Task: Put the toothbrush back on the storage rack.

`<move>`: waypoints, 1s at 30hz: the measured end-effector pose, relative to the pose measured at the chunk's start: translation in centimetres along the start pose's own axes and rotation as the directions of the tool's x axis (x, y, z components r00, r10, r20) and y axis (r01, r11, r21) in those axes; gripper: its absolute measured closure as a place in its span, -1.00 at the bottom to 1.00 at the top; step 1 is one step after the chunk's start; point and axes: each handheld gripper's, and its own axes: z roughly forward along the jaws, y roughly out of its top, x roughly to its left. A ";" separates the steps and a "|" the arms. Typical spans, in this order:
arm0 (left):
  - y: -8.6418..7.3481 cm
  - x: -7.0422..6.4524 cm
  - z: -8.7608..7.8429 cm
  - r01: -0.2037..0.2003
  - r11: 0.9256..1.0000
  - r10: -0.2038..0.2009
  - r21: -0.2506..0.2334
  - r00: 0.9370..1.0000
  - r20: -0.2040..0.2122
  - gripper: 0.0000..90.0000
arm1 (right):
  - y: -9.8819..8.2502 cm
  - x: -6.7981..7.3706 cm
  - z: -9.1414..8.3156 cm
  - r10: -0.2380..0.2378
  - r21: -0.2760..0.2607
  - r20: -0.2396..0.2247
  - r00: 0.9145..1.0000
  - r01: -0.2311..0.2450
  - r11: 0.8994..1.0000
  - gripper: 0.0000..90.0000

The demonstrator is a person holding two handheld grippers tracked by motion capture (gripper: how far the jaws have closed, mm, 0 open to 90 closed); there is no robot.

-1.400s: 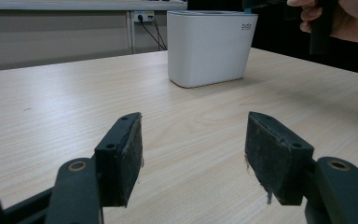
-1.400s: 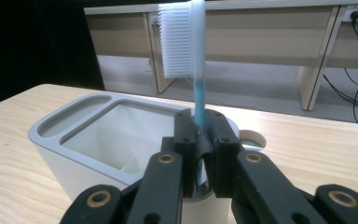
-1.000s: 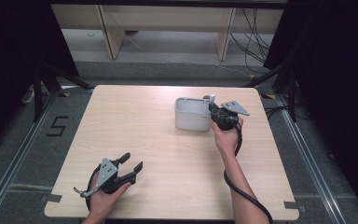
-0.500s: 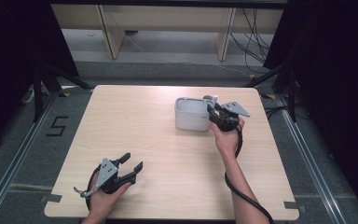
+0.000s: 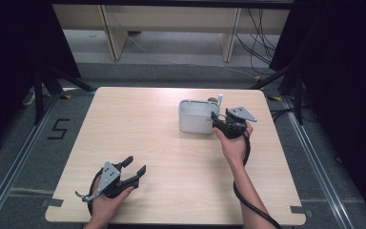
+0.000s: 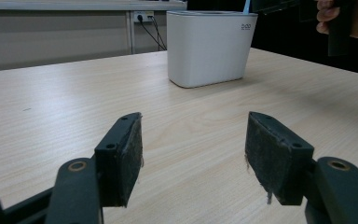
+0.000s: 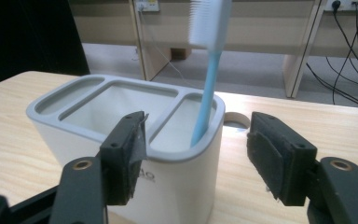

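A white holder [image 5: 196, 116] with several compartments stands on the far right part of the wooden table [image 5: 138, 124]. A blue toothbrush [image 7: 208, 84] stands upright in its right-end compartment, bristles up; in the high view the toothbrush [image 5: 220, 101] pokes out at the holder's right end. My right gripper [image 5: 218, 119] sits just in front of that end. Its jaws have just been opening and the right gripper [image 7: 196, 126] stands open, clear of the brush. My left gripper [image 5: 137, 164] rests open near the front left edge. The left gripper [image 6: 193, 126] faces the holder [image 6: 209, 46] far off.
A round hole [image 7: 235, 120] lies in the tabletop just behind the holder. The right hand [image 6: 349, 18] shows at the top right of the left gripper view. Bare wood stretches between the two grippers. Beyond the table's far edge are shelving legs and cables.
The right gripper has drawn back a little from the holder's right end toward the person, and the toothbrush now stands free in its compartment. The left gripper has not moved.
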 end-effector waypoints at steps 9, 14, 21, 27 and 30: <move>0.0 0.0 0.0 -0.001 1.000 0.001 0.001 1.000 -0.001 -0.19 | -0.4 0.1 -1.4 -0.038 0.060 -0.025 0.999 0.040 0.997 -0.29; 0.0 0.0 0.0 0.000 1.000 0.000 0.000 1.000 -0.001 -0.19 | -1.1 0.3 -2.4 -0.050 0.065 -0.033 0.998 0.052 0.997 -0.30; 0.0 0.0 0.0 0.003 1.000 -0.003 0.001 1.000 -0.003 -0.19 | -2.1 0.4 -4.1 -0.083 0.117 -0.050 0.995 0.088 0.989 -0.30; -0.1 0.1 0.2 0.015 1.000 -0.015 -0.015 1.000 0.003 -0.20 | -3.4 0.3 -5.9 -0.097 0.164 -0.077 0.992 0.109 0.980 -0.30; -0.1 0.1 0.2 0.018 1.000 -0.018 -0.014 1.000 0.004 -0.20 | -4.2 0.2 -6.7 -0.135 0.184 -0.099 0.986 0.151 0.971 -0.30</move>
